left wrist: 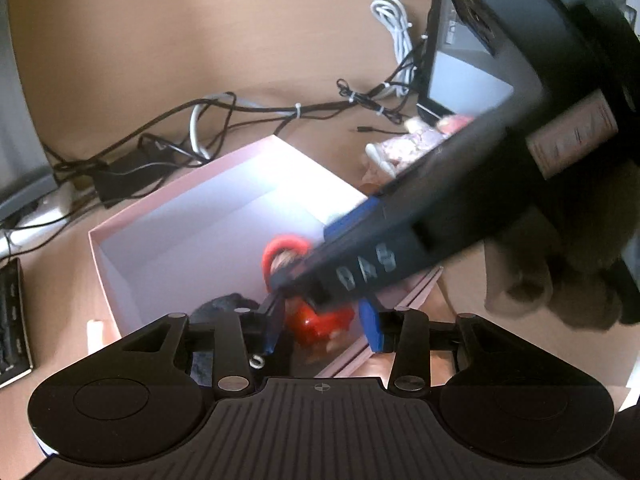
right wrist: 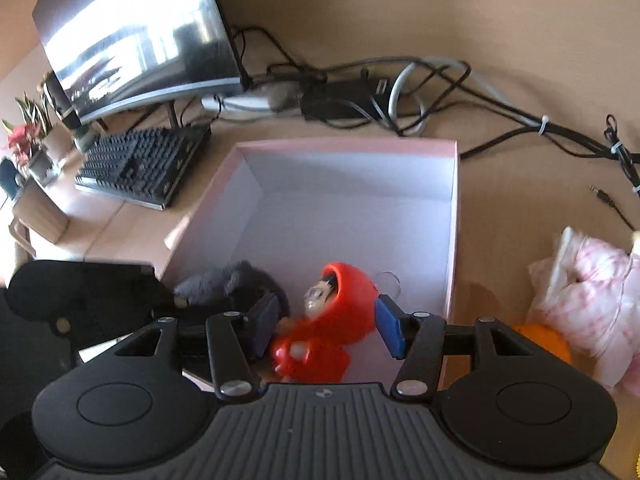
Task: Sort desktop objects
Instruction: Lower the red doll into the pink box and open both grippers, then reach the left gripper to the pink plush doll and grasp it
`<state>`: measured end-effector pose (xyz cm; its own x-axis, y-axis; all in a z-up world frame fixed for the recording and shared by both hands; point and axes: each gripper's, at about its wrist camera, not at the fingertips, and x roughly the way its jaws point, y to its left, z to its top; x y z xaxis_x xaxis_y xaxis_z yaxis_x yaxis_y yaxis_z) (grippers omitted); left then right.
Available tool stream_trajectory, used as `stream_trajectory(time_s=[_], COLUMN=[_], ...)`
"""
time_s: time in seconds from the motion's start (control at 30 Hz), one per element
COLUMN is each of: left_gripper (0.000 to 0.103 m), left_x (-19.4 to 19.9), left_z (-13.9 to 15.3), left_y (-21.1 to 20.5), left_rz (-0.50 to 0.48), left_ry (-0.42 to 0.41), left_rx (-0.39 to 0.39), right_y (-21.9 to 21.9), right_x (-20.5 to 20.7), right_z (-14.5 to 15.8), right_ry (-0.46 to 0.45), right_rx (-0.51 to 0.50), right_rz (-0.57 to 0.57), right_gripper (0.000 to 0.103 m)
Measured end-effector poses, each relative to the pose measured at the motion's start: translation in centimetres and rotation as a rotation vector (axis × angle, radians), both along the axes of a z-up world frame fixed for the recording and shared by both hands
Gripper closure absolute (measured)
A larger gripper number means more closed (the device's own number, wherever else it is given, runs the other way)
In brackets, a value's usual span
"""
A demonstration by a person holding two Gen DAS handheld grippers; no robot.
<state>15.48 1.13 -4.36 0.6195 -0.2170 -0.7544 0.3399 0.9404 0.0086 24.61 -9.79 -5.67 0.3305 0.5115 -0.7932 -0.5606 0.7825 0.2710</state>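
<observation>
A red hooded toy figure [right wrist: 320, 320] sits between the blue pads of my right gripper [right wrist: 326, 328], which touch it on both sides, just over the near end of the open pink box [right wrist: 344, 145]. In the left wrist view the right gripper [left wrist: 304, 256] reaches in blurred from the upper right, with the red toy figure [left wrist: 320, 320] under it. My left gripper [left wrist: 322, 330] hovers open over the pink box [left wrist: 96, 240]; its jaws hold nothing. A dark fuzzy object [right wrist: 232, 280] lies in the box's near left corner.
Tangled cables [right wrist: 360, 92] lie behind the box. A monitor [right wrist: 136, 32], a keyboard [right wrist: 140, 164] and potted plants [right wrist: 28, 136] stand to the left. A pink-and-white wrapped bundle [right wrist: 592, 292] and an orange ball [right wrist: 548, 340] lie to the right. A gloved hand [left wrist: 560, 280] holds the right gripper.
</observation>
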Motion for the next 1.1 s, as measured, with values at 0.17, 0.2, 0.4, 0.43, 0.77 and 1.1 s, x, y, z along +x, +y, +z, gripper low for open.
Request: stream_trajectory(time_s=[0.17, 0.2, 0.4, 0.43, 0.77, 1.1], left_gripper=[0.057, 0.056, 0.048, 0.046, 0.035, 0.019], left_x=[-0.2, -0.3, -0.7, -0.8, -2.9, -4.5], left_z=[0.5, 0.6, 1.7, 2.0, 2.4, 1.3], left_y=[0.6, 0.7, -0.2, -0.4, -4.0, -6.1], left_rz=[0.012, 0.013, -0.013, -0.019, -0.094, -0.100], left_ry=[0.010, 0.008, -0.030, -0.037, -0.030, 0.036], left_rx=[-0.018, -0.020, -0.041, -0.045, -0.046, -0.052], right_y=[-1.2, -1.7, -7.8, -8.9, -15.5, -15.5], right_x=[-1.2, -1.6, -4.6, -4.8, -3.4, -2.7], right_z=[0.8, 1.4, 4.1, 4.0, 1.4, 0.9], right_ry=[-0.027, -0.051, -0.199, -0.214, -0.275, -0.259], right_rx=[0.027, 0.034, 0.048, 0.024, -0.164, -0.135], right_rz=[-0.040, -0.058, -0.256, -0.299, -0.555, -0.521], right_gripper=[0.047, 0.045, 0.028, 0.025, 0.023, 0.019])
